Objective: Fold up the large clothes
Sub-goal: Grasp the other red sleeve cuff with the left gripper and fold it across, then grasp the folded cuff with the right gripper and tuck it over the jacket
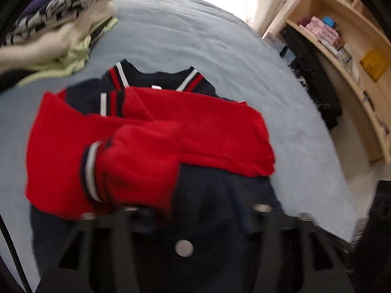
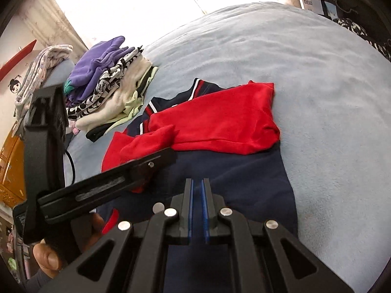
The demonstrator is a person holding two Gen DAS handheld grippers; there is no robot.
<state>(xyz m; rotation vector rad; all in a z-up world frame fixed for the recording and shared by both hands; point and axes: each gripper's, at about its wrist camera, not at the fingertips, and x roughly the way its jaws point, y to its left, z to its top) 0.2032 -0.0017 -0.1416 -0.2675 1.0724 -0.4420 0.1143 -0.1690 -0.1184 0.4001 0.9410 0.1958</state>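
Right wrist view shows a navy and red varsity-style jacket (image 2: 220, 131) lying flat on a pale blue bed (image 2: 317, 97), its striped collar toward the far window and its hem nearest the cameras, so the long axis runs from the viewer away up the bed. Both red sleeves are folded across the chest. The fabric looks soft, thick and fleecy, likely limp and moderately heavy, unlikely to slip; the hem corners look like the soundest places to pinch for the next fold. The right claw (image 2: 197, 207) hovers above the navy body, its blue pads nearly together with nothing between them. The left claw (image 1: 185, 219) appears to grip a red sleeve cuff, though blur leaves its closure uncertain. A stack of folded clothes (image 2: 110, 83) sits beside the collar.
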